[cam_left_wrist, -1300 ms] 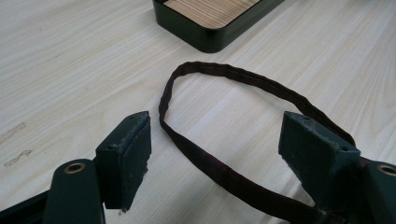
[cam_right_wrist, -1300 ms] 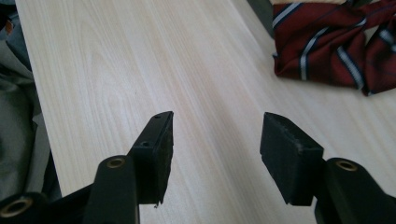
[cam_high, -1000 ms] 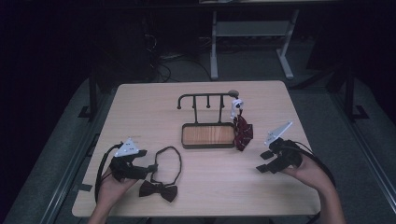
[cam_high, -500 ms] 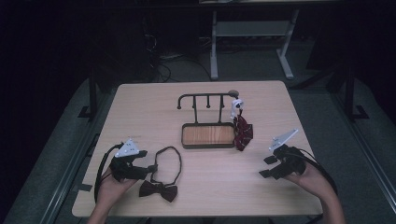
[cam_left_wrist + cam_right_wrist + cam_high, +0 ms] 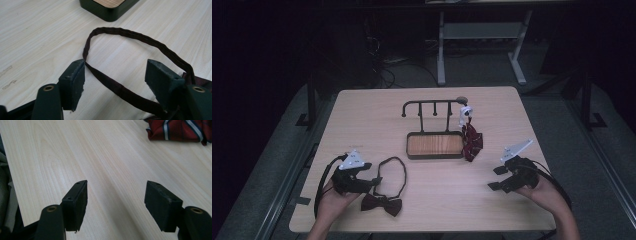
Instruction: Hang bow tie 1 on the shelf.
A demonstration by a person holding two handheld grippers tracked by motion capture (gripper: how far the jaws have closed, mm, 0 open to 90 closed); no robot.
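Observation:
A dark bow tie [image 5: 382, 204] lies near the table's front left, its strap [image 5: 393, 170] looped out behind it. My left gripper [image 5: 374, 181] rests at the loop. In the left gripper view the left gripper [image 5: 115, 72] stands open with the strap [image 5: 140, 37] lying between the jaws, which have just been closing; one pad's tip meets the strap, and the pads do not press it. My right gripper [image 5: 496, 177] hovers at the front right. Its jaws [image 5: 116, 195] have just been opening over bare wood, with nothing between them.
A black rack [image 5: 432, 104] with hooks rises from a wood-lined tray [image 5: 434, 156] at the table's middle. A red striped tie [image 5: 471, 142] hangs from a white clip [image 5: 466, 112] at the rack's right end and shows in the right gripper view as a red striped tie [image 5: 175, 130].
My right gripper has drifted a little toward the near edge and its jaws stand wider. The left gripper has kept its place at the strap.

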